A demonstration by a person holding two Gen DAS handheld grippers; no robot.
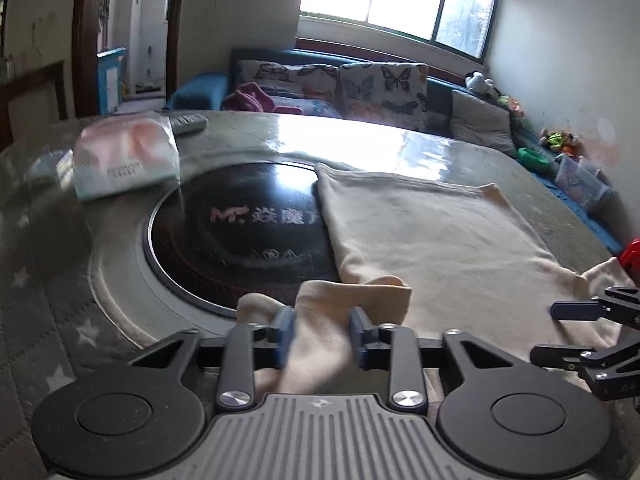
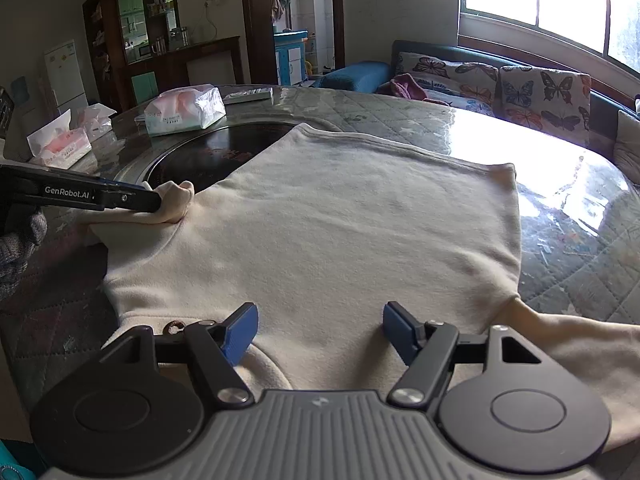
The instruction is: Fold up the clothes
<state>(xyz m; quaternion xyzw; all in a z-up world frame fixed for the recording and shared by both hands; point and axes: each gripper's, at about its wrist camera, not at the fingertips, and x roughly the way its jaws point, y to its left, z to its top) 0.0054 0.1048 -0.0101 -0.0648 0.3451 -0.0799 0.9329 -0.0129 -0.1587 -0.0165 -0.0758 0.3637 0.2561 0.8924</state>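
Blue pads of the left tool (image 1: 322,336) sit nearest the lens, pinched together on a bunched sleeve (image 1: 352,292) of the cream sweatshirt (image 2: 340,232). From the right wrist view the same tool reaches in from the side, with the sleeve cuff puckered at its tip. The right tool (image 2: 320,330) hangs over the collar end of the garment with its jaws well apart and nothing between them; the cloth lies just under and ahead of them.

The sweatshirt is spread flat on the counter (image 2: 560,184), body ahead of the right tool, far hem running across near the glossy strip. One side of it overlaps the dark round hotplate (image 1: 240,232) set into the counter, which lies just ahead of the left tool. The other sleeve trails off beside the right tool, toward the counter's edge.

Risks, as I judge them:
- The grip is on a small wad of cuff; a quick pull could slip it free or fold only the tip, leaving the sleeve twisted.
- With the right tool pressing on nothing, drawing the sleeve across may drag the whole body sideways and rumple the flat panel.
- The trailing sleeve near the edge may slide off and pull the garment with it.
- A tissue pack (image 1: 124,156) stands beyond the hotplate, well apart, an unlikely snag.
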